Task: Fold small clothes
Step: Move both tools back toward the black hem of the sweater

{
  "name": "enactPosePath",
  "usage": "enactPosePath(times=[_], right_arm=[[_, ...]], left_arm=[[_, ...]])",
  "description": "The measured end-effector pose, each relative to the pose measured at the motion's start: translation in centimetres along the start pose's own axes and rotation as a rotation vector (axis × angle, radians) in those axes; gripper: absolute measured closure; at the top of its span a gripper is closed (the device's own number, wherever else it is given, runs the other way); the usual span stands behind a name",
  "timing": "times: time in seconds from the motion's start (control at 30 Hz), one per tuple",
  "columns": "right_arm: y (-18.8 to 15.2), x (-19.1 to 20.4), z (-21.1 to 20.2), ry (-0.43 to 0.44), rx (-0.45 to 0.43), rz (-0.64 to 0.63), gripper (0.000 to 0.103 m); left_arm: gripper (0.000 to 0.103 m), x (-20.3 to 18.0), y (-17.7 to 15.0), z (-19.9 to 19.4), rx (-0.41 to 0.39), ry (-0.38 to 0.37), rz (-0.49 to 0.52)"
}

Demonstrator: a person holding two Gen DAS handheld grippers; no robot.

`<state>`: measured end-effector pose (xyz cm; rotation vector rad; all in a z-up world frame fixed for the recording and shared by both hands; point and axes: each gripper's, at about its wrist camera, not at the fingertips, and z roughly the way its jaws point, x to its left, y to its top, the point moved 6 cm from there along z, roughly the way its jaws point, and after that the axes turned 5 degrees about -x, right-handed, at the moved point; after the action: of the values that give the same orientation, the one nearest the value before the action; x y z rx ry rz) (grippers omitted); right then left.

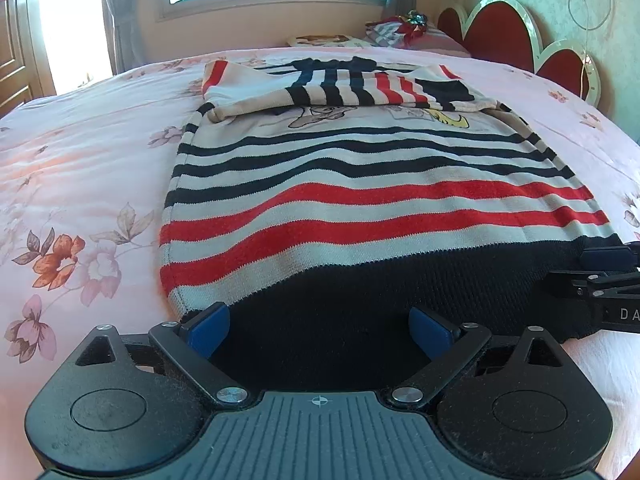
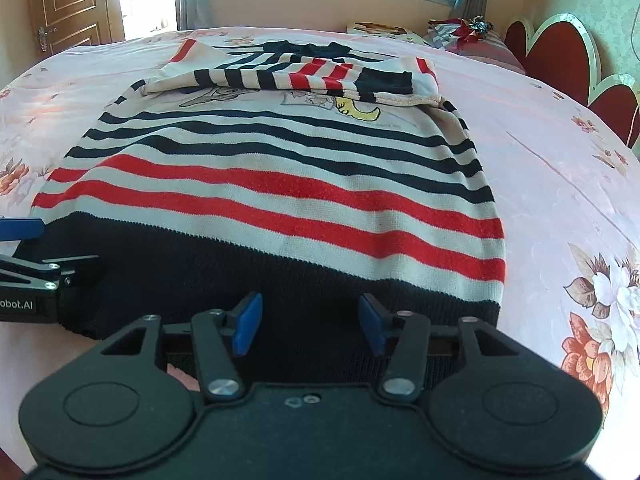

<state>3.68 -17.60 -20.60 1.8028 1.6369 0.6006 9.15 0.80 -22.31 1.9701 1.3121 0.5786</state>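
Observation:
A small knit sweater [image 1: 360, 200] with navy and red stripes lies flat on the bed, its sleeves [image 1: 352, 88] folded across the chest. Its navy hem [image 1: 360, 300] is nearest me. My left gripper [image 1: 319, 332] stands open at the hem's left part, blue pads wide apart with the dark knit lying flat between them. In the right wrist view the sweater [image 2: 280, 184] fills the middle. My right gripper [image 2: 310, 324] is open over the hem [image 2: 240, 264] near its right corner, pads not pressing the cloth. Each gripper shows at the edge of the other's view: right gripper [image 1: 600, 276], left gripper [image 2: 24, 264].
The pink floral bedspread [image 1: 80, 160] stretches out on both sides of the sweater. A red scalloped headboard [image 1: 500, 32] and a pillow with folded items [image 1: 400, 30] stand at the far right. A wooden door [image 2: 68, 0] and a window lie beyond the bed.

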Motion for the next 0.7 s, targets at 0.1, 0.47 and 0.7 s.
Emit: enactPosePath(times=[0.1, 0.47, 0.7], right_arm=[[0.0, 0.0, -0.1, -0.006, 0.001, 0.004, 0.051], [1.1, -0.9, -1.0, -0.008, -0.013, 0.090, 0.049], [1.3, -2.3, 0.8, -0.054, 0.015, 0.147, 0.049]], left_arm=[[0.007, 0.0, 0.0, 0.0, 0.001, 0.002, -0.004], [0.007, 1.0, 1.8, -1.2, -0.023, 0.035, -0.021], [0.007, 2.6, 2.3, 1.1, 0.006, 0.082, -0.055]])
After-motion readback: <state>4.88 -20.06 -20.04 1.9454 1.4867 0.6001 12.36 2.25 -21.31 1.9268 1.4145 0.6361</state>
